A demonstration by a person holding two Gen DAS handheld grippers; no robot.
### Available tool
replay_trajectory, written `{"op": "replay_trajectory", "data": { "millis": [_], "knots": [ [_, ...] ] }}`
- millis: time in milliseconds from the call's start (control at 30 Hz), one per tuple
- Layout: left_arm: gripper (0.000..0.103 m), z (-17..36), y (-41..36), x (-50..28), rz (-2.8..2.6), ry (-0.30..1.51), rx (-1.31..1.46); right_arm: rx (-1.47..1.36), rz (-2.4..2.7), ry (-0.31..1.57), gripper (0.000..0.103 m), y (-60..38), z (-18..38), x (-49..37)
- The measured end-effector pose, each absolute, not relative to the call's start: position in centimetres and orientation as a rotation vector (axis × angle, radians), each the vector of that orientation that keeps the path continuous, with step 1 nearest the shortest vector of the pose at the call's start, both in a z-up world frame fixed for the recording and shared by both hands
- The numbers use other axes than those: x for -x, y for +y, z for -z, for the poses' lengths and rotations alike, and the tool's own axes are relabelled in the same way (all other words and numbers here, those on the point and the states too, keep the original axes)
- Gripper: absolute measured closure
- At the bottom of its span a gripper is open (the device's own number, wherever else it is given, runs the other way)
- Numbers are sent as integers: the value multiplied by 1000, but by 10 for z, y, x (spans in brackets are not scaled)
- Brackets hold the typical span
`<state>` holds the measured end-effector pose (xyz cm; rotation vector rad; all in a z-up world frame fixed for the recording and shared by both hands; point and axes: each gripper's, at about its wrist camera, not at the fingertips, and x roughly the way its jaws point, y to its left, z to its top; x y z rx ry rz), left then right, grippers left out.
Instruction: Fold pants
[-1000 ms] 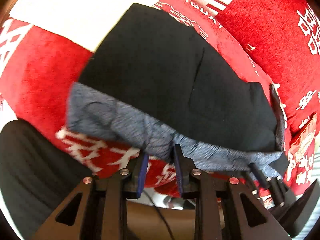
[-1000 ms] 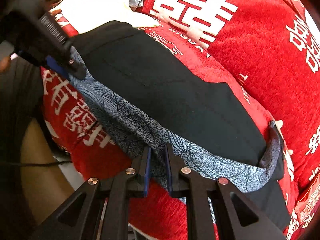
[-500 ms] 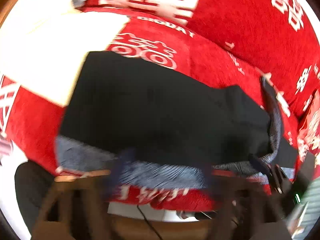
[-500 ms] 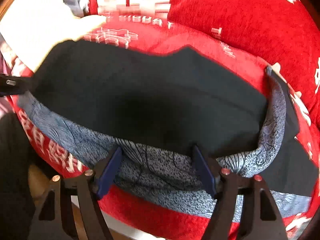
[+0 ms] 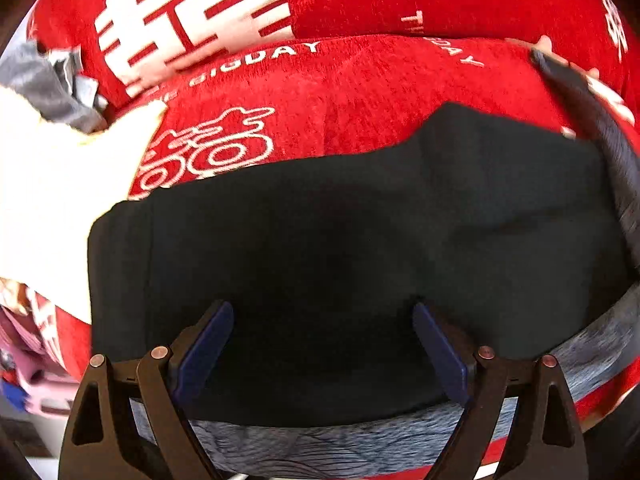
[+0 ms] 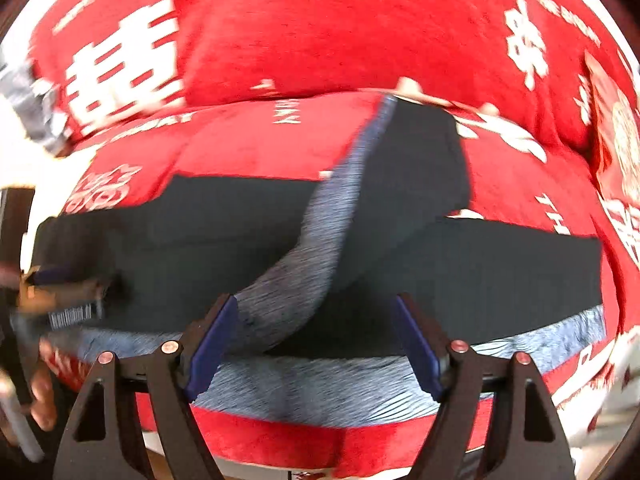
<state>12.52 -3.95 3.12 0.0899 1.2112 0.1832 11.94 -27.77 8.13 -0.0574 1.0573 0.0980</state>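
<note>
Red printed blanket [image 5: 360, 88] underneath, black pants [image 5: 340, 240] spread across it. My left gripper [image 5: 322, 344] wide, empty; right gripper [image 6: 316, 340] opening, nothing pinched. Between folds, I judge; next needs fresh edge grab.

The pants [image 6: 248, 236] lie across the middle of the frame on the seat cushion [image 6: 264, 140], one leg [image 6: 416, 168] folded toward the upper right. The back cushion [image 6: 340, 28] stands behind, along the top.

A red plush cover [image 5: 360, 92] with white lettering spreads underneath; a white cloth [image 5: 52, 184] lies far left.
</note>
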Motion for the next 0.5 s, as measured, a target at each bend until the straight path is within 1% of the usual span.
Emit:
{"op": "replay_trajectory", "data": {
  "millis": [67,100,133,200,300,400,500],
  "knots": [
    [10,-32,-26,-116,-210,1217,-107,75,-82,1042,21,-283,-85,-136],
    [1,-32,-17,-113,-230,1225,-114,87,-69,1033,20,-289,-88,-145],
    [0,-31,-9,-110,-241,1240,-113,91,-65,1028,19,-294,-89,-149],
    [0,-30,4,-104,-260,1260,-104,88,-38,1035,13,-304,-89,-177],
    [0,-32,12,-99,-290,1267,-124,100,9,1058,8,-306,-83,-223],
    [0,-34,10,-104,-306,1279,-109,93,33,1141,6,-293,-66,-277],
    [0,-39,-6,-114,-276,1287,-90,119,-2,1226,4,-271,-43,-312]
  ]
}}
